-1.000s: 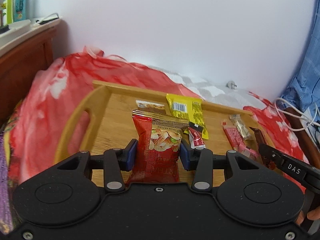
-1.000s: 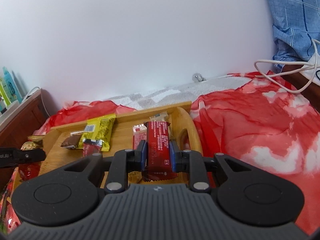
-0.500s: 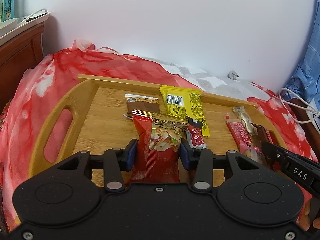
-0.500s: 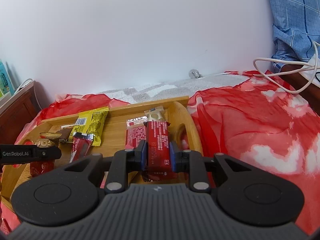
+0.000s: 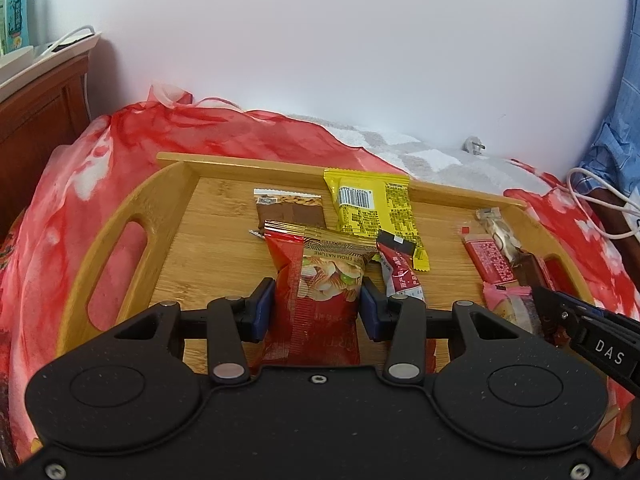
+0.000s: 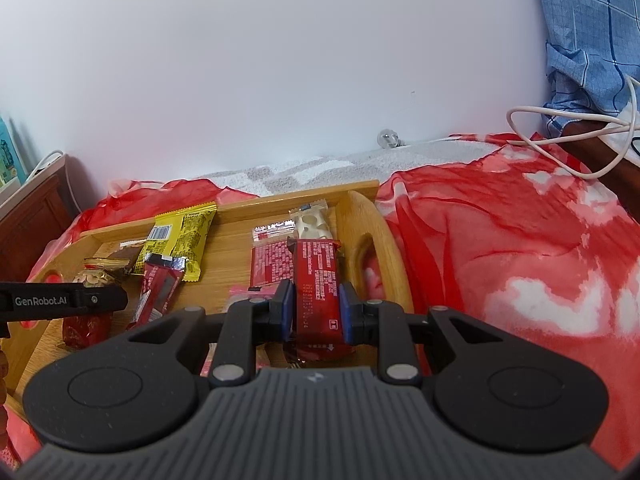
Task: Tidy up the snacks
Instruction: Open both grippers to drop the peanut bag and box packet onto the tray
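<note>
Red floral bedspread (image 5: 240, 132), wooden tray (image 5: 132, 208) lying on it

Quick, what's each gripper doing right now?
Left gripper: shut on the nut bag.
Right gripper: shut on the red bar.

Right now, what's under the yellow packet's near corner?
The yellow packet lies flat on the wooden tray. Its near corner overlaps the small dark-red sachet. Whatever lies beneath the packet's middle is covered.

— What lay under everything?
— A red-and-white patterned cloth (image 5: 80, 184) covered the bed, with a grey-and-white checked blanket (image 6: 304, 170) showing along the plain white wall (image 5: 340, 48).
— And at the edges?
— A dark wooden headboard (image 5: 36, 116) stood left; a looped white cable (image 6: 576, 128) lay beside blue checked fabric (image 6: 592, 20).
</note>
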### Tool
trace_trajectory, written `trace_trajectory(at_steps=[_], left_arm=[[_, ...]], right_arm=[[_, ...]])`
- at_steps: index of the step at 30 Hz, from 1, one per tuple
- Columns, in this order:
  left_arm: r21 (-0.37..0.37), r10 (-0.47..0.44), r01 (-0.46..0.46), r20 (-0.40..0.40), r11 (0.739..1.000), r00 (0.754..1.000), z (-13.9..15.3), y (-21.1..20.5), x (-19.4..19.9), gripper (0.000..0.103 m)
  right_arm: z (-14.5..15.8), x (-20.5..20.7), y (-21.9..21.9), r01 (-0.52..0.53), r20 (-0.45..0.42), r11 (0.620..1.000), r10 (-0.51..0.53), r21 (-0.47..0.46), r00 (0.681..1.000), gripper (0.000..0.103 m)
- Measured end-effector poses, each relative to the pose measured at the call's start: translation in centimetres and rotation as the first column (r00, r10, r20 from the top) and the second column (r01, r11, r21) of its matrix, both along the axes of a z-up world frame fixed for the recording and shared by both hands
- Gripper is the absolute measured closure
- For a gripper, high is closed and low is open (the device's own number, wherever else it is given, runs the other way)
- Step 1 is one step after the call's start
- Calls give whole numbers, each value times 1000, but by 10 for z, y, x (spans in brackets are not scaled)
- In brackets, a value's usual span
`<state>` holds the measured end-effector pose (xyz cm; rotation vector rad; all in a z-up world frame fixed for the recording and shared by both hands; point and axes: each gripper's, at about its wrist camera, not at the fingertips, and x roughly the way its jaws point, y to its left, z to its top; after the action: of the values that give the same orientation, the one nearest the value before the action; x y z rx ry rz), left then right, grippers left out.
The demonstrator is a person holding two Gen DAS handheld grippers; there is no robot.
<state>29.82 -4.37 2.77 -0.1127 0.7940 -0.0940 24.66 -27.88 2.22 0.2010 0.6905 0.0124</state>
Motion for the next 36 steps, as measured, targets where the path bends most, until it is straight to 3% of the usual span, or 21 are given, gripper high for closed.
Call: trace_trajectory(at_steps=[7,13,17,26,36], left_arm=[[17,20,-20,-6,1000,1000,1,-2,-1,58],[33,15,-16,7,999,1000,10,-2,-10,41],[36,5,-6,28,999,1000,20,1,-20,31],[36,7,-10,84,999,996,45,17,-59,15],[62,18,-24,97,998,995,54,36,-112,11]], right_arm=[[1,-1,2,-9,11,1000,9,-8,1000,58],[11,-8,3,-21,44,999,22,-24,999,34],[20,-15,8,-33,77,998,37,-51,996,27],[34,-40,16,-76,129,995,83,-59,988,19],[48,-81,35,-143,177,987,155,-78,972,16]])
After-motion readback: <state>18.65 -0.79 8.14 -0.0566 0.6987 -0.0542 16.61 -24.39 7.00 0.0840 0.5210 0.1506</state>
